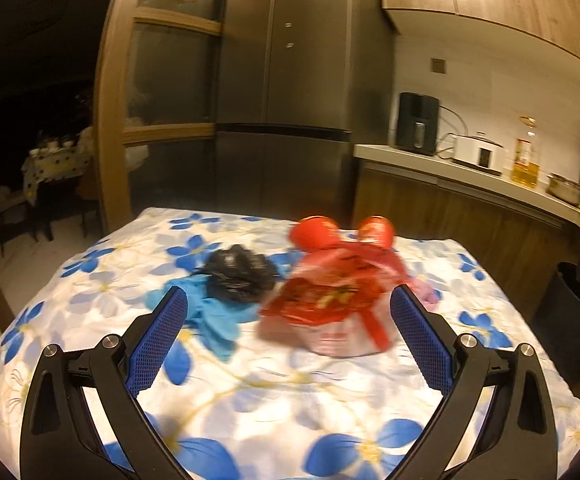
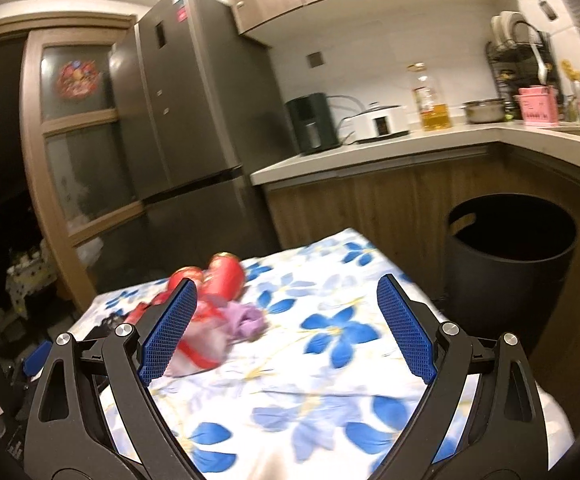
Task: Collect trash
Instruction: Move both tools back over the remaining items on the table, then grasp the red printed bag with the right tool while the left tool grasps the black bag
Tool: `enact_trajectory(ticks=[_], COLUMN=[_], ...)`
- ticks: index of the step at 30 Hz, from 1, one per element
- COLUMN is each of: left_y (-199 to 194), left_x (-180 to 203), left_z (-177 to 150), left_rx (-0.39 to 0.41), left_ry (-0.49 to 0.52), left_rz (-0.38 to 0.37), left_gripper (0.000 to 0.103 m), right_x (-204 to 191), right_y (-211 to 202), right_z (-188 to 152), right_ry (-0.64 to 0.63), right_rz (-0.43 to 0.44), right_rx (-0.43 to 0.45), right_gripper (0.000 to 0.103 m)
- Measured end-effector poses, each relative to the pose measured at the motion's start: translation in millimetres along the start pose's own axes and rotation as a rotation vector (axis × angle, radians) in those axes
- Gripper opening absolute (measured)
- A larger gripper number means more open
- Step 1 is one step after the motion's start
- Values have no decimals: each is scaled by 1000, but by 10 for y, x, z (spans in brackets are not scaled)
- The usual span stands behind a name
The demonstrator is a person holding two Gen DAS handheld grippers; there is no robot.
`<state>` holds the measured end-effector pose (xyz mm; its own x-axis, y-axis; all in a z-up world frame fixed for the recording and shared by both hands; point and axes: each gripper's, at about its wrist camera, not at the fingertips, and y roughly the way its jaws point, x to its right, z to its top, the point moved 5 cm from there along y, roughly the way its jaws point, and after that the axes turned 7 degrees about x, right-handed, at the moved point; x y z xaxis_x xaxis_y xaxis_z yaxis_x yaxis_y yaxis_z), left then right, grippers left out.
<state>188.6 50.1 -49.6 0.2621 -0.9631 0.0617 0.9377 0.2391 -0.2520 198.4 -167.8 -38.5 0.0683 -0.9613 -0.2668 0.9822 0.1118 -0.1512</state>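
Trash lies on a table with a blue-flowered cloth. A red and white plastic bag sits mid-table, with a crumpled black bag and a blue scrap to its left. Two red cans lie behind them, and a purple scrap rests beside the red bag. My left gripper hovers open just short of the red bag. My right gripper is open above the cloth, with the red cans and purple scrap near its left finger. Both views are blurred.
A black round bin stands on the floor to the right of the table. Behind are a grey fridge and a counter with an air fryer, a white cooker, an oil bottle and a pot. A dark room opens at the left.
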Motion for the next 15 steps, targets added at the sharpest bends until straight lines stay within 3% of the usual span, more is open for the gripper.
enact_trajectory(ticks=[7,15], left_y=[60,159], left_x=[-379,-631], left_z=[-5,-10], left_rx=[-2,-8], left_ry=[-38,-53], left_rz=[63,100], left_gripper=[97,97], right_x=[-449,-800], right_y=[308,729], right_z=[-257,-518], right_ry=[-64,-66], right_rz=[65,109], right_rx=[-46,-141], right_gripper=[88,75])
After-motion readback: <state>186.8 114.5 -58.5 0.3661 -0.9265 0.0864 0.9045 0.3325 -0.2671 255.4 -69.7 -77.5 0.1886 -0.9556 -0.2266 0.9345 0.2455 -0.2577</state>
